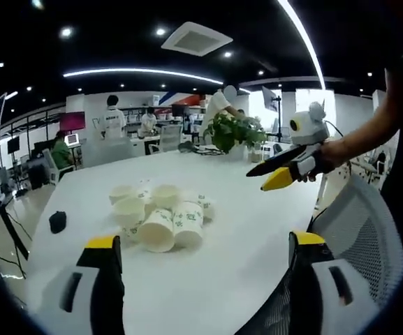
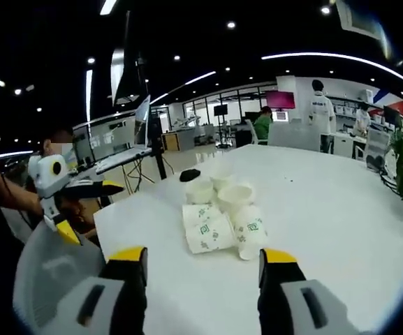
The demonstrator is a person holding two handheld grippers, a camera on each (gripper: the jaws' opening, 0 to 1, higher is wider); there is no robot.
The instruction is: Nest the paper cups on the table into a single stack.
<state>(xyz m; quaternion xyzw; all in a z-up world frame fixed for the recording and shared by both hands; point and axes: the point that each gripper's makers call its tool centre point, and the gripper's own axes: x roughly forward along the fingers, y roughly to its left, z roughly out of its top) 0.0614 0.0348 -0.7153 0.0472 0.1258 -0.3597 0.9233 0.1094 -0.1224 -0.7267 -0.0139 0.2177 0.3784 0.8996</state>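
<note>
Several white paper cups point(image 1: 160, 213) with green print sit bunched in the middle of the white table point(image 1: 257, 230). Some of them stand upright, and two at the front lie on their sides. My left gripper point(image 1: 204, 241) is open near the table's edge, short of the cups, with nothing between its jaws. My right gripper point(image 2: 202, 256) is open too and faces the same cups point(image 2: 223, 213) from the other side, also empty. Each gripper appears in the other's view, held in a hand above a chair: the right gripper point(image 1: 258, 179) and the left gripper point(image 2: 93, 209).
A black mouse point(image 1: 58, 221) lies on the table beside the cups. A potted plant point(image 1: 232, 130) stands at the far end. Grey mesh chairs point(image 1: 358, 230) point(image 2: 47, 269) stand at the near edges. People sit and stand at desks in the background.
</note>
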